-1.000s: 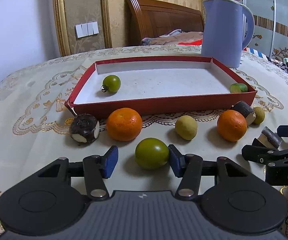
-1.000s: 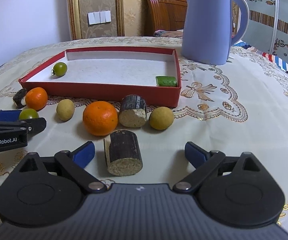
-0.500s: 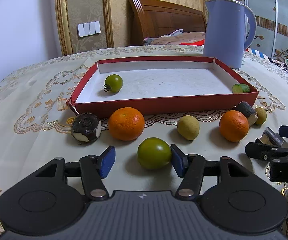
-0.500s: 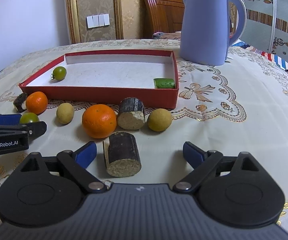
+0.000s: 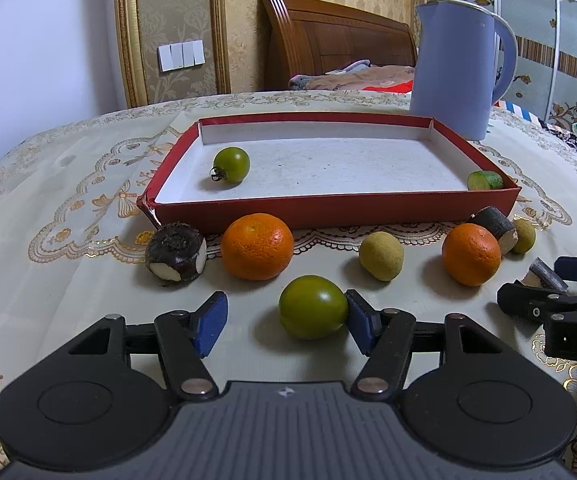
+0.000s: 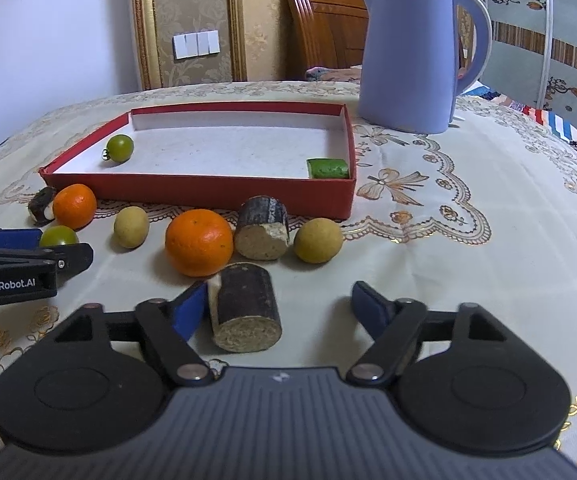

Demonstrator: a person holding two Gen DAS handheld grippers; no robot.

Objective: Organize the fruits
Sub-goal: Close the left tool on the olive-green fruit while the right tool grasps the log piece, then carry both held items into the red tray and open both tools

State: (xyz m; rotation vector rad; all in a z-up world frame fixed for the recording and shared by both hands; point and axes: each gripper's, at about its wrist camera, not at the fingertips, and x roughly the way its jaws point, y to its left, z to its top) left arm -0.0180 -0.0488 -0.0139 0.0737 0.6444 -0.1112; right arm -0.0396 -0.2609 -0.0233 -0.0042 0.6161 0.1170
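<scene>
A red tray holds a small green tomato and a green cucumber piece. My left gripper is open around a green tomato on the tablecloth; its right pad touches the fruit. My right gripper is open around a dark sugarcane piece, which rests against its left pad. Two oranges, two yellow-brown fruits, a second sugarcane piece and a dark water chestnut lie in front of the tray.
A tall blue kettle stands behind the tray's far right corner. The right gripper shows at the right edge of the left wrist view. The left gripper shows at the left of the right wrist view. A bed headboard stands behind the table.
Both grippers have narrowed a little. The left gripper's right pad now touches the green tomato, and the right gripper's left pad has come up against the sugarcane piece.
</scene>
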